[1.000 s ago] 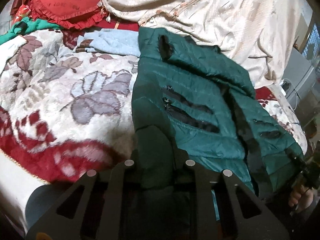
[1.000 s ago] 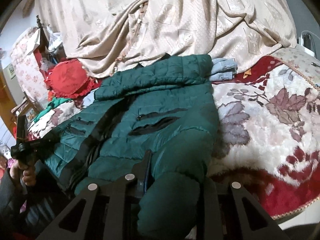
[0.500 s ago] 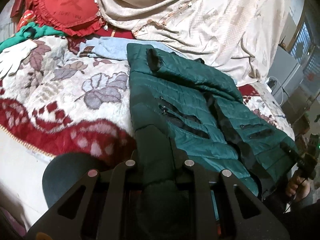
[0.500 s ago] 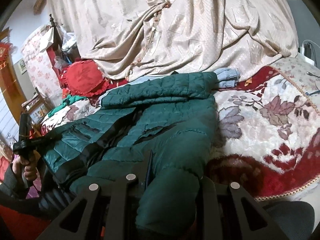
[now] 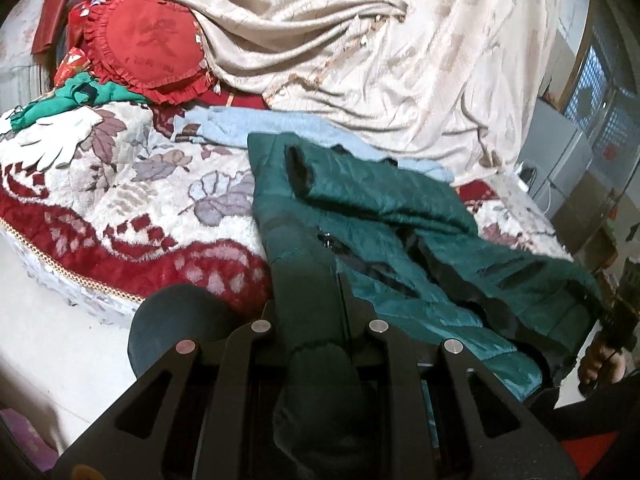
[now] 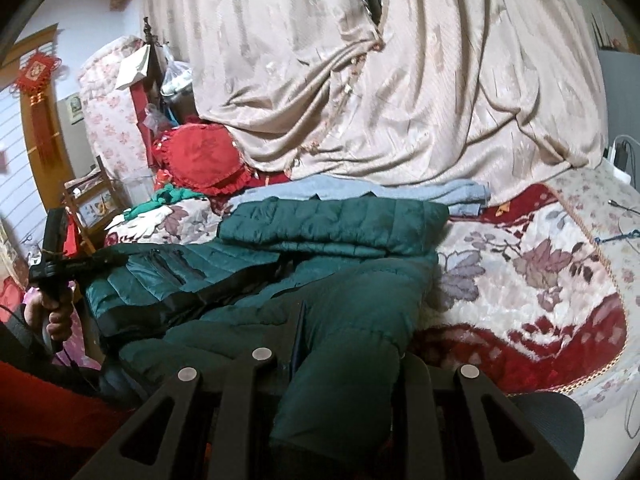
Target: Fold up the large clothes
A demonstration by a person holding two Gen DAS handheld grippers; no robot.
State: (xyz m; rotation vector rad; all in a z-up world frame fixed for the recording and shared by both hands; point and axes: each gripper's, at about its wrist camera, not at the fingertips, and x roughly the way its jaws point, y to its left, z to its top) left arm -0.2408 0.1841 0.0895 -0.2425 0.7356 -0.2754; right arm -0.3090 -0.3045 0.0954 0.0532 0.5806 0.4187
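a dark green quilted jacket [image 5: 400,240] is seen spread on a flowered red and white blanket [image 5: 120,200] that covers the bed. the jacket is puffy, with sewn horizontal bands, black zip pockets and a black strip along its open front. its upper part is folded over, so that a thick roll [image 6: 336,224] lies across the far end, in front of a pale blue garment [image 6: 360,192]. behind both, a beige cloth [image 6: 400,100] hangs in big folds, and a red round cushion [image 5: 148,44] is leaned at its side.

one sleeve [image 5: 308,320] is pulled toward the left gripper [image 5: 318,320] and runs between its two fingers; the fingers are pressed against the fabric, so the sleeve is held there. the other sleeve [image 6: 344,360] is drawn in the same way into the right gripper [image 6: 332,356], whose fingers are also closed onto the cloth. the very tips are covered by the padding, so the exact contact is probably hidden in both views.

the body of the jacket lies ahead of both tools, between them, with its near hem hanging over the edge of the bed. in the right wrist view the left tool is seen at the far left, held by a hand [image 6: 56,316], just beside the jacket's corner.
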